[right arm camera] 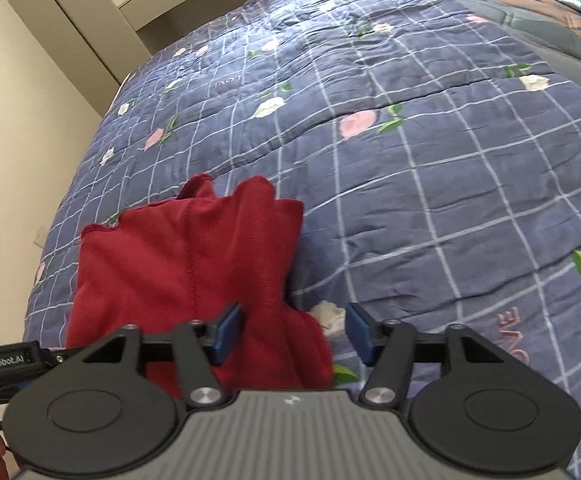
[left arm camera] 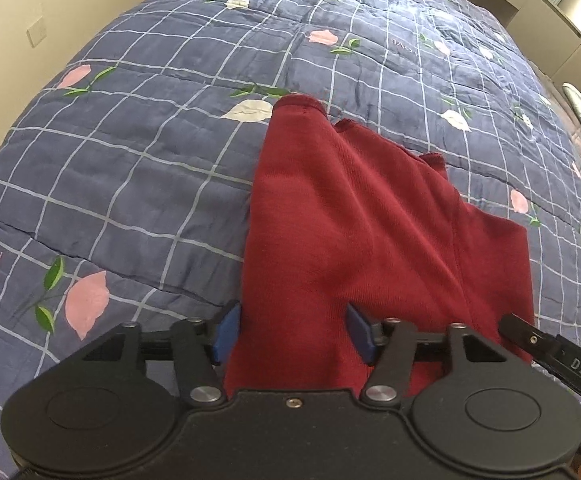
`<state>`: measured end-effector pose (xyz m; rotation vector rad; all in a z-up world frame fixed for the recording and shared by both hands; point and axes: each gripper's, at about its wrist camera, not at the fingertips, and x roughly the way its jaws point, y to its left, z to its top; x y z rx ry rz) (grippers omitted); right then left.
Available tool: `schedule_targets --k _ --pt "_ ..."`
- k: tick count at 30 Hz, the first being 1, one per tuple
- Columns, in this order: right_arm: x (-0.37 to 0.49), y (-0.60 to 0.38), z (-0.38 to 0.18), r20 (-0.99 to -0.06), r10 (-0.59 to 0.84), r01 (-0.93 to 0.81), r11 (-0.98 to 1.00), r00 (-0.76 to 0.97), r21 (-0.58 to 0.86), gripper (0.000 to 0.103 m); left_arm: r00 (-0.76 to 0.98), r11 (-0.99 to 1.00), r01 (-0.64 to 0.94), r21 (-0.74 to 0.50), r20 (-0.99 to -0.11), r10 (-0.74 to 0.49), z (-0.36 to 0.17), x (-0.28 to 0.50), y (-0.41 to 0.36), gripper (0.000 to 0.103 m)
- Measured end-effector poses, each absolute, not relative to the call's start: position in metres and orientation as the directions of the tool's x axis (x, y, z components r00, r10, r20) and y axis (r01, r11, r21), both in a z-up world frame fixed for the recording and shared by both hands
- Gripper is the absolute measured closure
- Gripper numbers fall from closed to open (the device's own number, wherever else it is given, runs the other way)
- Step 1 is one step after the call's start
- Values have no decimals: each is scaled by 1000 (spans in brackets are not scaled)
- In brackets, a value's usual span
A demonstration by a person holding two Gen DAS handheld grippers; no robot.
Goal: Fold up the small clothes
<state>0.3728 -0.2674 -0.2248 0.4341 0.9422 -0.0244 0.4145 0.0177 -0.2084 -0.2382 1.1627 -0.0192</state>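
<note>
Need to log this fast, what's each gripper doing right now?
Left gripper: open, over the red garment, not gripping.
Right gripper: open, holding nothing.

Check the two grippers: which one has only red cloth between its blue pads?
The left gripper: red garment fills its whole gap. The right gripper straddles the garment's edge, with the blue checked quilt showing too.
</note>
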Motion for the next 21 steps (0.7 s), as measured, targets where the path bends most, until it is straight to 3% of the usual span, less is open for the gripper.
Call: schedule_targets --k 3,5,9,13,15,21 --pt "366 -270 -217 -779 146 205 920 610 333 26 400 979 -110 -172 -909 -115 -205 412 16 25" --pt "360 -271 -208 -764 135 194 926 631 324 16 404 982 -108 -155 -909 -99 -201 411 16 22" --pt "350 -271 -184 -736 126 180 930 665 321 10 417 983 -105 -149 -904 -92 -188 405 17 11" --pt "336 -270 -144 -709 112 178 930 697 322 5 437 984 -106 -144 -895 -84 -160 396 21 9" --pt "319 -269 -112 -675 99 172 931 731 323 0 454 984 -99 -148 -886 -88 -138 388 22 4" --pt "259 -268 -33 -607 69 152 940 792 305 0 539 991 -19 -132 -836 -101 -58 350 22 1"
